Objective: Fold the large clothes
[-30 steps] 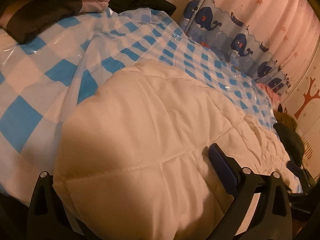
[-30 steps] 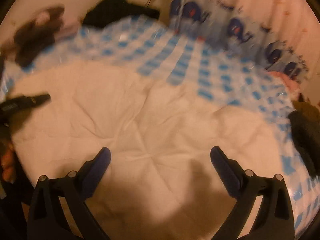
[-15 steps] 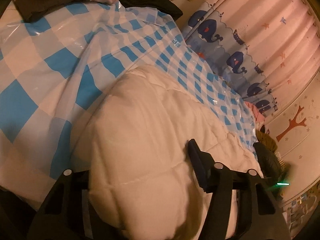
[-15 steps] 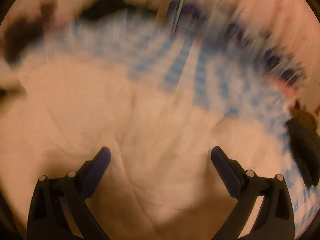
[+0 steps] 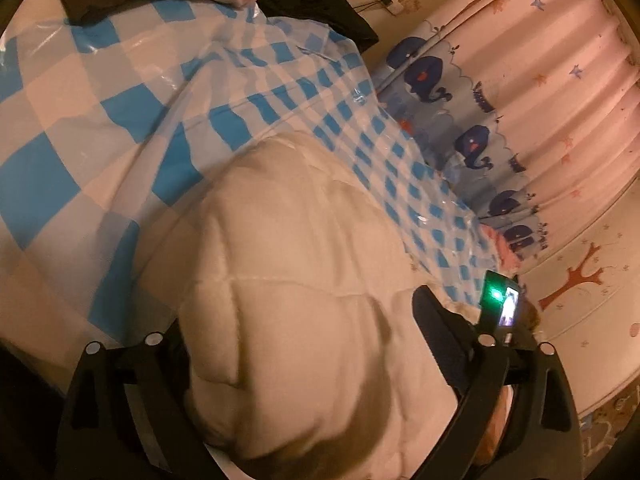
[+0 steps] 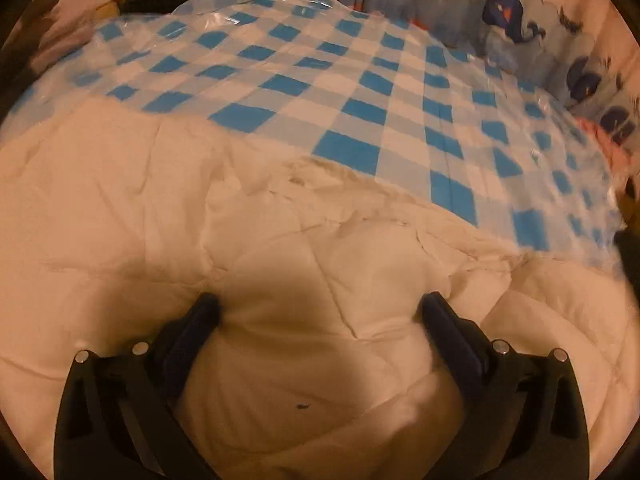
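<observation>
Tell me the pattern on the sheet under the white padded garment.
The sheet is blue-and-white checked with a glossy surface, clearest in the right wrist view.

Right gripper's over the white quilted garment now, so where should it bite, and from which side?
Take the puffed ridge of the white quilted garment bulging between the right gripper fingers, coming down from above. The padding is thick, so that raised fold probably gives more hold than flat panels.

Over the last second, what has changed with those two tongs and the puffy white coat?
The right tongs have come down and forward onto the white padded coat, their wide-spread tips now sinking into it. The left tongs squeezed a bulging fold of the coat, rolled a little, and are opening again with the fold between them. The checked cover and whale curtain stayed as they were.
</observation>
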Available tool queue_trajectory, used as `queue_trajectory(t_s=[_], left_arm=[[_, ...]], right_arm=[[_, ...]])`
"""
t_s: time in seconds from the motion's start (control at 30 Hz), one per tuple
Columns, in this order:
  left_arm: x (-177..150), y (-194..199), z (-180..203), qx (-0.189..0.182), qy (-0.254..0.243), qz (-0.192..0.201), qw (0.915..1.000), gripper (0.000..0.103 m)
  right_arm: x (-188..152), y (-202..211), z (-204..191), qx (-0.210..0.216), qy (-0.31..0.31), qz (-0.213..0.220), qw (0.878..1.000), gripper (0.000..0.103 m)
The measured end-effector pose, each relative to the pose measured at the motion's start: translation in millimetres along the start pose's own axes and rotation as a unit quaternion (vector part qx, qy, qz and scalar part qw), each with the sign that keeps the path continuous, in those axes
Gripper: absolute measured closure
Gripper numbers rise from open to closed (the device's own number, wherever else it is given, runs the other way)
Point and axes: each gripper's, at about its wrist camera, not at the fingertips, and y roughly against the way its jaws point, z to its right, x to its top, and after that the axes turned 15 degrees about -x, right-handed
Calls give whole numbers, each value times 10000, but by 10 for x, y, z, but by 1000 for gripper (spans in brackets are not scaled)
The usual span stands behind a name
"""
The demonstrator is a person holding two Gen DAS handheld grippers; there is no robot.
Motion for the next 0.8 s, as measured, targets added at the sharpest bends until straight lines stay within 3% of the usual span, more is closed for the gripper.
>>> queue_trajectory(t_s=[0.1,0.27,0.33,0.4,0.47,0.6,0.73,0.8], left_arm=[[-4,-10,-100,-107,295,47,9995,11],[-38,-73,-105,210,263,82,9994,11],[-53,-89,-102,301,234,102,9992,11],[-66,-125,-105,460,155,117,9988,11],[-101,-161,-108,601,140,143,9980,11],[-144,-142,-52,803,87,226,9965,10],[-141,-121,-113,761,153,191,9968,10],[-160,-123,-138,768,159,216,9967,8]], right_arm=[[-61,15,8,79,-81,69,9999,6],[-17,185,155,398,-269,5,9988,6],[-89,572,285,346,-386,574,9970,6],[-212,694,215,134,-232,830,9962,6],[-316,472,20,95,108,566,9983,6],[-278,512,114,253,-27,434,9987,6],[-521,956,171,299,-91,809,9962,6],[-728,893,-12,94,192,746,9970,6]])
